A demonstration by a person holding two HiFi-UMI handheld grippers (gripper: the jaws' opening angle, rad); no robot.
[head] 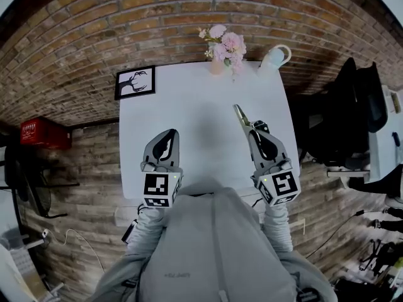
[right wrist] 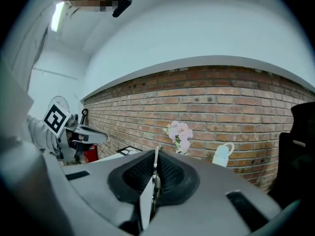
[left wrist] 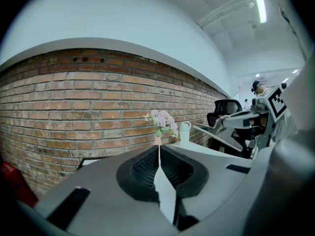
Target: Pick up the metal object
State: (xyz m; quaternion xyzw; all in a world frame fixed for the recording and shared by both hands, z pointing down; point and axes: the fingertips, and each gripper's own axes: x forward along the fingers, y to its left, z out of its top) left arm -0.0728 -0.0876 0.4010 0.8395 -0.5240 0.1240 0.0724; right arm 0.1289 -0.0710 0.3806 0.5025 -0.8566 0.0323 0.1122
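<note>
The metal object (head: pixel 242 116) is a slim, pointed piece that sticks forward out of my right gripper (head: pixel 255 131), which is shut on it above the right side of the white table (head: pixel 195 112). In the right gripper view its thin edge (right wrist: pixel 154 183) runs between the closed jaws of the right gripper (right wrist: pixel 156 154). My left gripper (head: pixel 165 137) hovers over the table's near left part. Its jaws meet in the left gripper view (left wrist: pixel 159 149) with nothing between them.
A vase of pink flowers (head: pixel 221 49) and a white jug (head: pixel 274 56) stand at the table's far edge against the brick wall. A framed picture (head: pixel 135 82) leans at the far left corner. A black office chair (head: pixel 352 106) is on the right, a red crate (head: pixel 41 133) on the left.
</note>
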